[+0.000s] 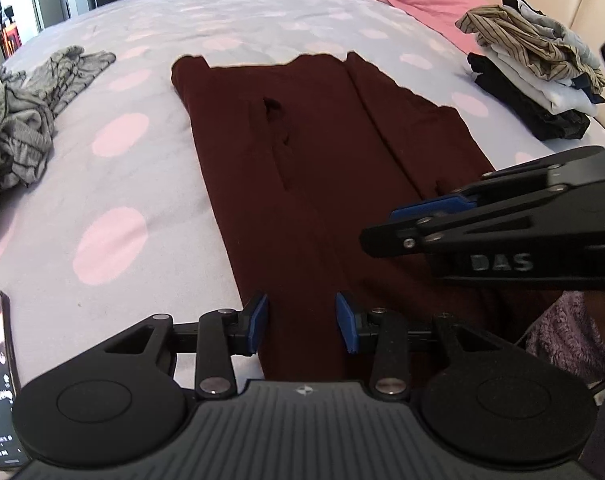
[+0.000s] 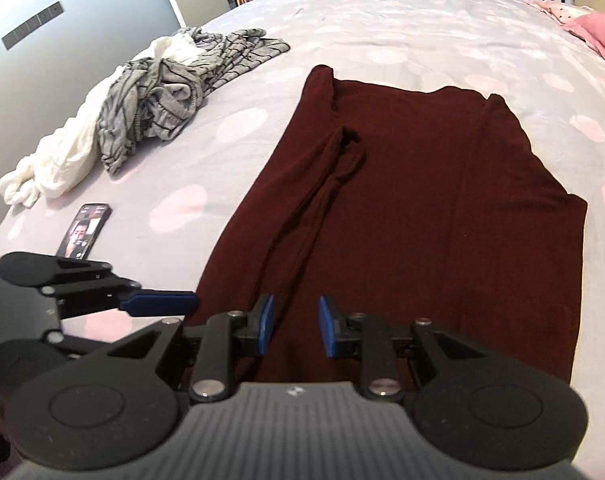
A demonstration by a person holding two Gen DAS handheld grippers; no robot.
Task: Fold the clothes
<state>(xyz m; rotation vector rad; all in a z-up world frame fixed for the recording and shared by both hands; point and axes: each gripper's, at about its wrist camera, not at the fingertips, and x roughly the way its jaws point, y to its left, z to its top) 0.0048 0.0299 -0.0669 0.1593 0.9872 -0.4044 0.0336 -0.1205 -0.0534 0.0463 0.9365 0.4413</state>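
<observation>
Both hand-held grippers open, empty, above maroon garment (image 2: 402, 200) on bed (image 2: 382, 28).

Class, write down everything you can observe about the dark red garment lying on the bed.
The dark red garment is a soft, knit-looking piece, lying flat on the spotted bed cover. Both long sides are folded inward, and a sleeve runs lengthwise along its top, cuff opening showing. Its near end lies beneath the left gripper and right gripper, whose blue pads stand apart with nothing pinched between them.
</observation>
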